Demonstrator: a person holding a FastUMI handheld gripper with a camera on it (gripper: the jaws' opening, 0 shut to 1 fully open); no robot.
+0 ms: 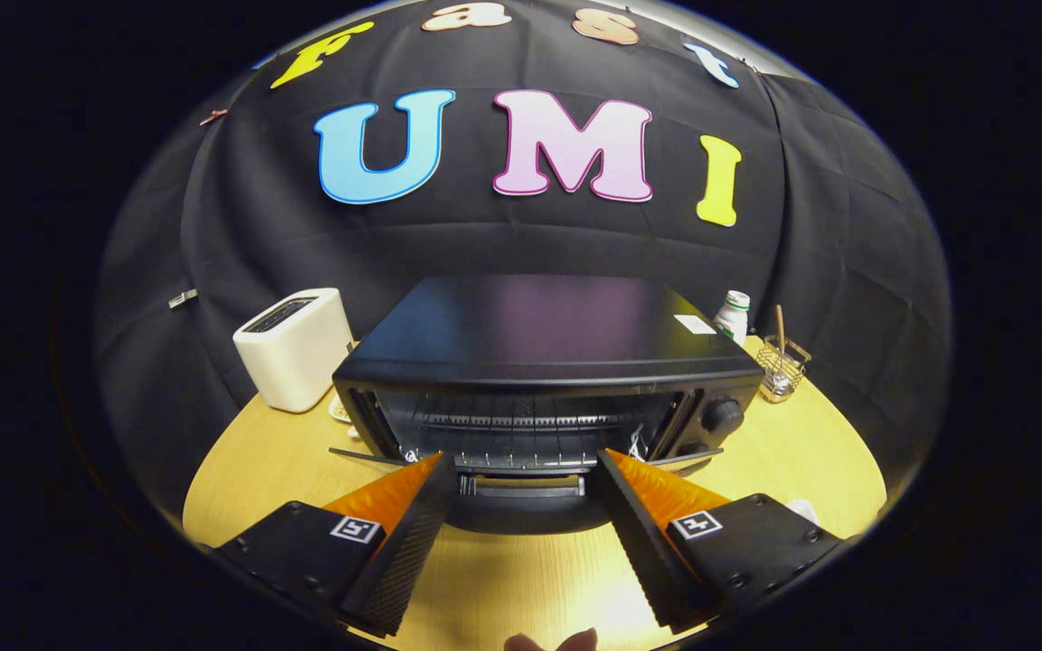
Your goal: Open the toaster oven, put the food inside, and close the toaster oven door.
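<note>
The black toaster oven (539, 339) stands on the round wooden table (259, 461), straight ahead of me. Its door (521, 506) hangs open, folded down toward me, and the wire rack (521, 423) shows inside the cavity. The door handle (521, 485) lies just ahead, in the gap between my fingers. My gripper (523, 455) is open, its orange and black fingertips (431, 470) spread wide on either side of the handle without pressing on it. I hold nothing. I cannot make out the food.
A white toaster (295, 348) stands left of the oven, with a small plate (338, 411) partly hidden behind it. A white bottle (734, 315) and a wire holder (781, 366) stand at the back right. A white object (800, 511) peeks beside my right finger.
</note>
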